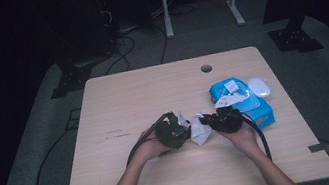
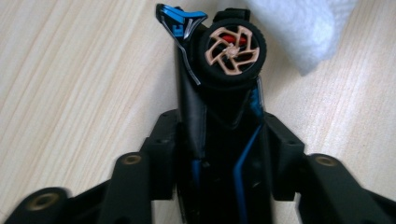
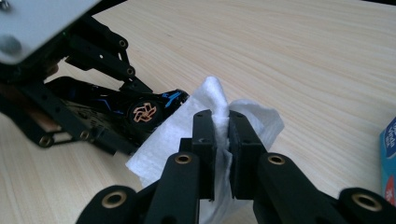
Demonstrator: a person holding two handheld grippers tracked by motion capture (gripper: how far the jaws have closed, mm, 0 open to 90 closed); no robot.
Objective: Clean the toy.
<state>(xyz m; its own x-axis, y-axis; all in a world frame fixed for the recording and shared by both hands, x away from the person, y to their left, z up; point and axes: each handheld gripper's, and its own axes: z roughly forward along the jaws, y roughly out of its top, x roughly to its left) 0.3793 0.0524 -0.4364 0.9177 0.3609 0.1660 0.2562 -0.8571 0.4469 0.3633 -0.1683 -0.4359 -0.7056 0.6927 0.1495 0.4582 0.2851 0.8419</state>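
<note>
Two grippers are engaged near the tabletop's front edge: the left gripper [image 2: 219,135] clamps a toy car [image 2: 219,93], the right gripper [image 3: 222,135] pinches a wipe [image 3: 163,140]; wiping is judged next.

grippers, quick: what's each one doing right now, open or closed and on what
Left gripper: closed on the black toy car.
Right gripper: closed on the white wipe.

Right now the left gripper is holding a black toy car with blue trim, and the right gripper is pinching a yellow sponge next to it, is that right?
Not quite. The right gripper pinches a white wipe, not a yellow sponge; the right gripper view shows it between the jaws. The left gripper does hold the black toy car with blue trim.
</note>
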